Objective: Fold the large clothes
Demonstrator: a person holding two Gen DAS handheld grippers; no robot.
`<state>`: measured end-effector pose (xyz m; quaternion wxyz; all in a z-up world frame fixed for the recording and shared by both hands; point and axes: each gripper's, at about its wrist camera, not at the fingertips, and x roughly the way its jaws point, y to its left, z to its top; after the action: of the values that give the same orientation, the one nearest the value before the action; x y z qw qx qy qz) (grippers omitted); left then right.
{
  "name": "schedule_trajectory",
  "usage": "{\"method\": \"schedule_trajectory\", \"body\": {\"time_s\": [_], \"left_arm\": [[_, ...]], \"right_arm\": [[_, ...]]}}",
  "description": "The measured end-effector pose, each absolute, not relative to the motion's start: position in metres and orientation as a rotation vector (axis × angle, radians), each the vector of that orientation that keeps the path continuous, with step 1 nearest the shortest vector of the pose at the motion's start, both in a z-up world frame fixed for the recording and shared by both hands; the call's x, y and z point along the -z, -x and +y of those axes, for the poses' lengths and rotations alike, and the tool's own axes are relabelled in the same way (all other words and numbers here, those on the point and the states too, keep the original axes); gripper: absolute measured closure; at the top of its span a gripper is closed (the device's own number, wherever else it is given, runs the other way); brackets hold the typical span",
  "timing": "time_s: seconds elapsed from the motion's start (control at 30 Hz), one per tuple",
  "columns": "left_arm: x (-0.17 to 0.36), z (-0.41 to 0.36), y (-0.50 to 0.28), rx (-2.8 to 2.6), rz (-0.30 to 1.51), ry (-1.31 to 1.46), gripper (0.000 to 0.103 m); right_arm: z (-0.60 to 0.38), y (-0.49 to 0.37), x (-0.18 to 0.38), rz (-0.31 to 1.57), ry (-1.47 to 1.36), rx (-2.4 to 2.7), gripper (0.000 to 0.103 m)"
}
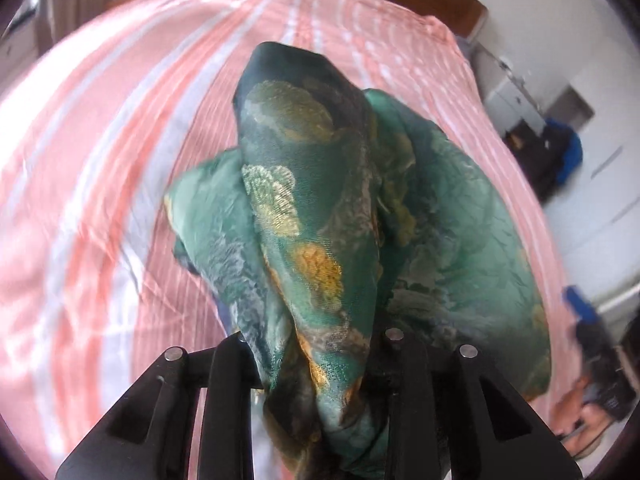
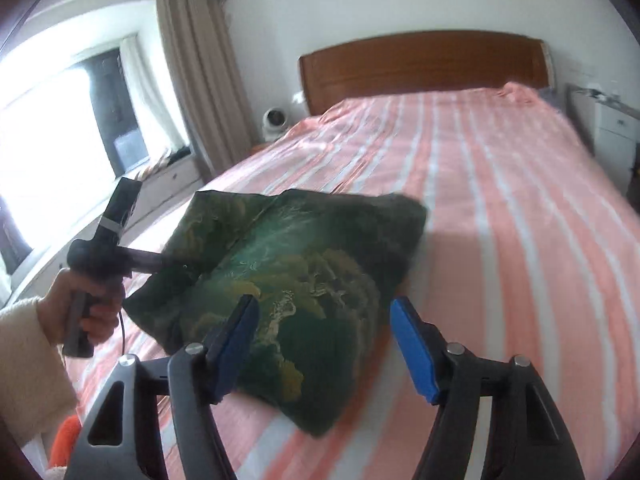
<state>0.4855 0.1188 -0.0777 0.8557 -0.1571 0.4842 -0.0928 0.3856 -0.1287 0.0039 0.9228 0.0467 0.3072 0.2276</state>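
Observation:
A large green garment with a gold and teal pattern [image 2: 304, 272] lies partly folded on the pink striped bed [image 2: 500, 208]. My left gripper [image 1: 316, 368] is shut on a bunched edge of the green garment [image 1: 316, 208], which drapes over its fingers and hides the tips. In the right wrist view the left gripper [image 2: 160, 260] grips the garment's left side, held by a hand. My right gripper [image 2: 324, 344] is open and empty, with its blue pads [image 2: 412, 344] just above the garment's near edge.
A wooden headboard [image 2: 420, 64] stands at the far end of the bed. A window and curtain [image 2: 192, 80] are on the left. A white nightstand [image 2: 612, 136] stands at the right. A small white fan [image 2: 274, 120] sits beside the headboard.

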Motion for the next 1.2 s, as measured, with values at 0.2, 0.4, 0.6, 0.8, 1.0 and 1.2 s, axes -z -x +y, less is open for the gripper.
{"method": "schedule_trajectory", "body": {"time_s": [0.2, 0.4, 0.6, 0.8, 1.0, 1.2], "left_arm": [[0.113, 0.127, -0.487, 0.196, 1.009, 0.400, 0.052], [0.076, 0.160, -0.435, 0.111, 0.905, 0.483, 0.006], [0.039, 0.147, -0.360, -0.076, 0.813, 0.251, 0.004], [0.025, 0.138, -0.311, -0.170, 0.769, 0.155, 0.004], [0.008, 0.135, -0.285, -0.213, 0.724, 0.128, 0.004], [-0.001, 0.133, -0.279, -0.238, 0.702, 0.096, 0.004]], "right_arm": [[-0.065, -0.433, 0.070, 0.845, 0.020, -0.452, 0.035], [-0.102, -0.403, 0.035, 0.817, -0.073, -0.410, 0.026], [-0.143, -0.349, 0.024, 0.821, -0.122, -0.302, 0.012], [-0.162, -0.290, 0.031, 0.890, -0.097, -0.203, 0.012], [-0.169, -0.250, 0.022, 0.897, -0.106, -0.206, 0.011], [-0.165, -0.234, 0.021, 0.899, -0.111, -0.222, 0.011]]}}
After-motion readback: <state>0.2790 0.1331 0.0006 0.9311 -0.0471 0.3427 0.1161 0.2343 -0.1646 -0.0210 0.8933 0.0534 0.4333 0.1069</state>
